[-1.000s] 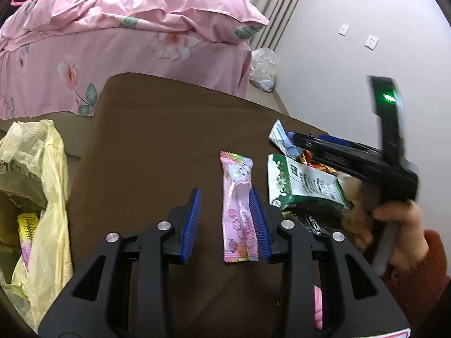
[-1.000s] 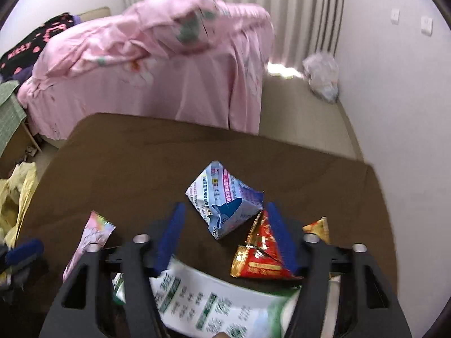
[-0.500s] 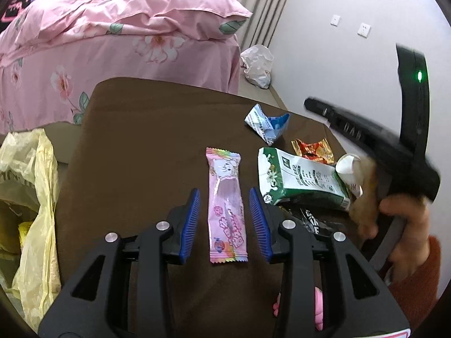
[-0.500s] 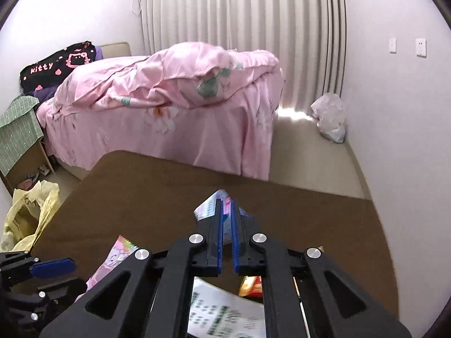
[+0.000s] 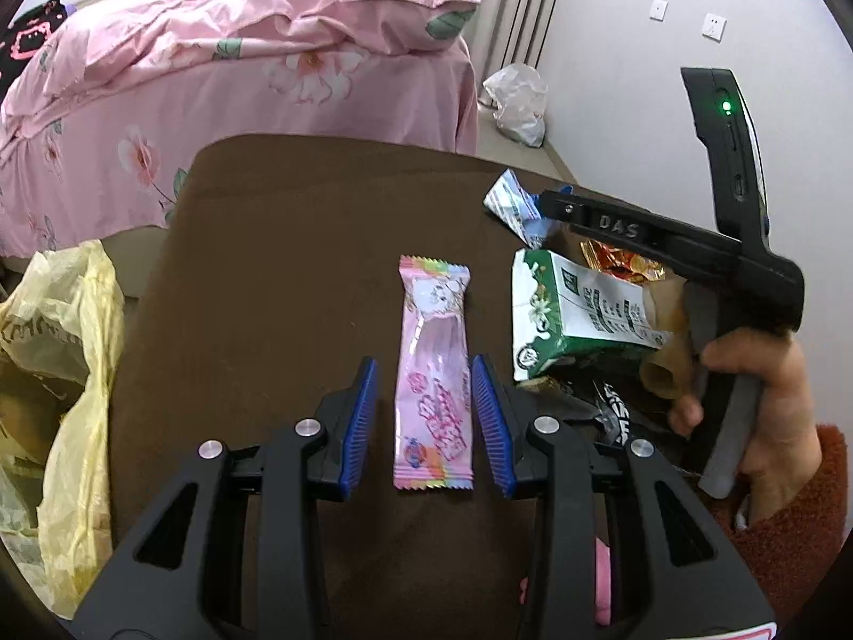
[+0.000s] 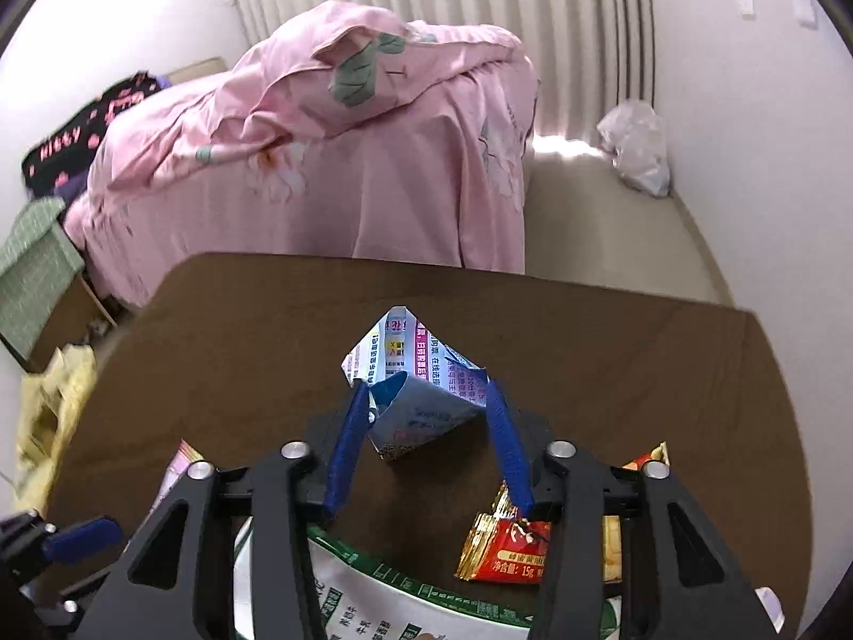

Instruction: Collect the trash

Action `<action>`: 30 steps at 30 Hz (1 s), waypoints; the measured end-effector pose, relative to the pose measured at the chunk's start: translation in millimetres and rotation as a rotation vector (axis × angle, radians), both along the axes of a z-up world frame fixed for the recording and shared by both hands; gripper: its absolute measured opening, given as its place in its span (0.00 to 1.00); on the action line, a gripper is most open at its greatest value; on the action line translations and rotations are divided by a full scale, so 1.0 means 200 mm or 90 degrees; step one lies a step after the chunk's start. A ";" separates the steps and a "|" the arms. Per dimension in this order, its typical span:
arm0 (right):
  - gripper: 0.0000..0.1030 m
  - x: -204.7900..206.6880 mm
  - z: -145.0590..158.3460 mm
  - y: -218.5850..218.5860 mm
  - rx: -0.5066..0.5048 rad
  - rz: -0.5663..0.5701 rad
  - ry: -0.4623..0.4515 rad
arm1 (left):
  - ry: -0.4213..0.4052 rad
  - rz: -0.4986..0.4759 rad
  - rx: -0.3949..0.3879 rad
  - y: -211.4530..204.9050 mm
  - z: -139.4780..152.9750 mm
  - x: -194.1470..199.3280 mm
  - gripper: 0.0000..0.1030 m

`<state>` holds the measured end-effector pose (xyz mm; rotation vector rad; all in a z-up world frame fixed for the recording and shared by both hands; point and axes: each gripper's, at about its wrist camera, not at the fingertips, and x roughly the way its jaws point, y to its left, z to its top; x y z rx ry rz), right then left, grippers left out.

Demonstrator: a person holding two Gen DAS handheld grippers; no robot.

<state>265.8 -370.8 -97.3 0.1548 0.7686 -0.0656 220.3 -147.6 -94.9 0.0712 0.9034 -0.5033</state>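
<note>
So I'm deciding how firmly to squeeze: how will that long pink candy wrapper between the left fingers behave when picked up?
The pink candy wrapper lies flat and thin, so it is probably very light and floppy, likely drooping at both ends. Its glossy film looks slippery. The left gripper straddles it without touching; a modest squeeze should do.

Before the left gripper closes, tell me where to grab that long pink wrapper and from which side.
Take the pink wrapper across its narrow width near the lower half, coming down from above. It lies flat and lengthwise on the brown table, already lined up between the open left gripper fingers, so its long edges face the blue pads. Gripping lengthwise would likely just buckle it.
</note>
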 end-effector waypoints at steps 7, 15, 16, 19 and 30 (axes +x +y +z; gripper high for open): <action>0.11 -0.06 0.07 -0.03 -0.004 -0.003 -0.040 | 0.010 0.002 0.002 0.02 0.01 0.01 0.34; 0.11 -0.13 0.20 -0.06 0.012 -0.002 -0.087 | 0.064 -0.004 -0.006 0.02 -0.02 0.04 0.34; 0.11 -0.13 0.22 -0.06 0.014 -0.001 -0.091 | 0.061 -0.006 0.002 0.01 -0.02 0.03 0.34; 0.11 -0.14 0.24 -0.05 0.010 0.004 -0.099 | 0.058 -0.010 0.040 -0.04 -0.05 0.04 0.34; 0.11 -0.19 0.34 0.04 0.021 0.041 -0.140 | 0.021 0.032 -0.005 0.12 0.09 0.00 0.11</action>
